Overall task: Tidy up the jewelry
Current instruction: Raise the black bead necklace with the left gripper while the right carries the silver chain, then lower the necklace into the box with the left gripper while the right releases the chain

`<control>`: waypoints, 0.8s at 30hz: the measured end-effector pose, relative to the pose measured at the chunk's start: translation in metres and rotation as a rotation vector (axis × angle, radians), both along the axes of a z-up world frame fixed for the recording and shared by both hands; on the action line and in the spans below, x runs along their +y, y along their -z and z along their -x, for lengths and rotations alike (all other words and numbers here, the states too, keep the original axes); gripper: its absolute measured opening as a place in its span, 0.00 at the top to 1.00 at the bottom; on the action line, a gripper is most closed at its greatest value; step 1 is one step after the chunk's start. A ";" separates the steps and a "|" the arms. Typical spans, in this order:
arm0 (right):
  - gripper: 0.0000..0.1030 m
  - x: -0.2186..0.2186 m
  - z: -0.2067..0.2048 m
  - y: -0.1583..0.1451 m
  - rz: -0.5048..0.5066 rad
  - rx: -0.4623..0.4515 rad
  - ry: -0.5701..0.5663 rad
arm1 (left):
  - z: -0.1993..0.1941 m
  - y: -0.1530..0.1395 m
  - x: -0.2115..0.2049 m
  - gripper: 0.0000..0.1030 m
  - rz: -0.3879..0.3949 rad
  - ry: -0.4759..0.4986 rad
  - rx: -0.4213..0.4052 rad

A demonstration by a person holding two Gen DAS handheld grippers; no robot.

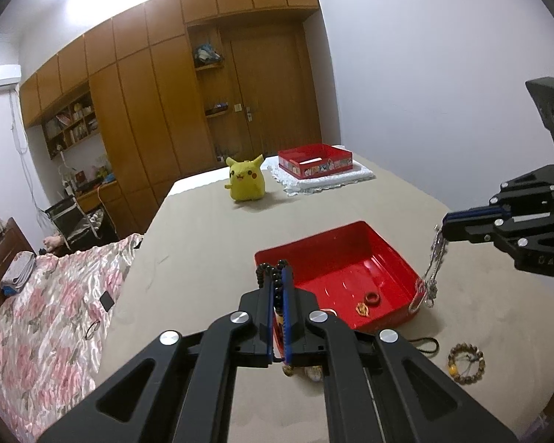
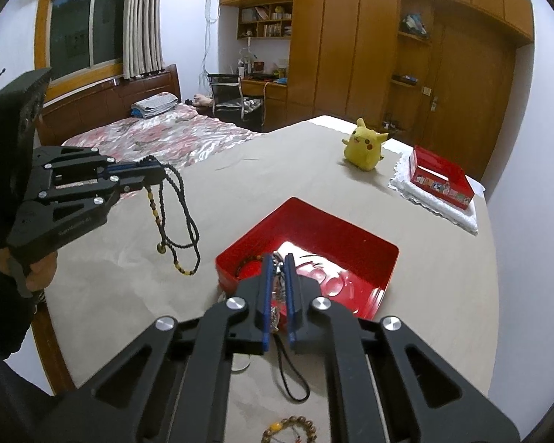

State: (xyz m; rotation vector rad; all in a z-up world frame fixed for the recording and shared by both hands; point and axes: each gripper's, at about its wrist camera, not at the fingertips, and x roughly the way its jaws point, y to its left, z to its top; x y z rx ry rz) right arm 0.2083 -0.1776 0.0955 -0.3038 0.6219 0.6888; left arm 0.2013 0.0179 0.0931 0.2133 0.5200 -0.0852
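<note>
The left gripper [image 2: 162,175] is clamped on a long black bead necklace [image 2: 181,217], hanging vertically in loops above the beige table [image 1: 210,243]. The right gripper [image 1: 445,227] pinches a silver metal chain [image 1: 434,269], dangling vertically beside the shallow red plastic tray [image 1: 384,247], which contains a red ring [image 1: 372,299] and a gold ornament [image 1: 362,309].

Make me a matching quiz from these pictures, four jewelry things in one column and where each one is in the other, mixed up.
Things:
1. black bead necklace
2. silver chain
3. red ring
4. brown bead bracelet

Places:
A. lying inside the open red tray
B. hanging from the left gripper
C. lying on the beige cover, outside the tray
D. hanging from the right gripper

Pairs: 1-B, 2-D, 3-A, 4-C
</note>
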 end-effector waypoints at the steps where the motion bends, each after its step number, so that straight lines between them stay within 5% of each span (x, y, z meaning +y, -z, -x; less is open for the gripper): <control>1: 0.98 0.001 -0.003 -0.001 0.001 0.001 0.003 | -0.001 -0.001 -0.001 0.97 -0.001 0.001 -0.001; 14: 0.99 0.004 -0.049 -0.003 0.005 0.030 0.051 | -0.044 0.003 -0.011 0.97 0.007 0.021 0.044; 24: 0.99 -0.006 -0.055 -0.067 -0.044 -0.061 0.065 | -0.067 -0.011 -0.012 0.97 0.013 0.031 0.038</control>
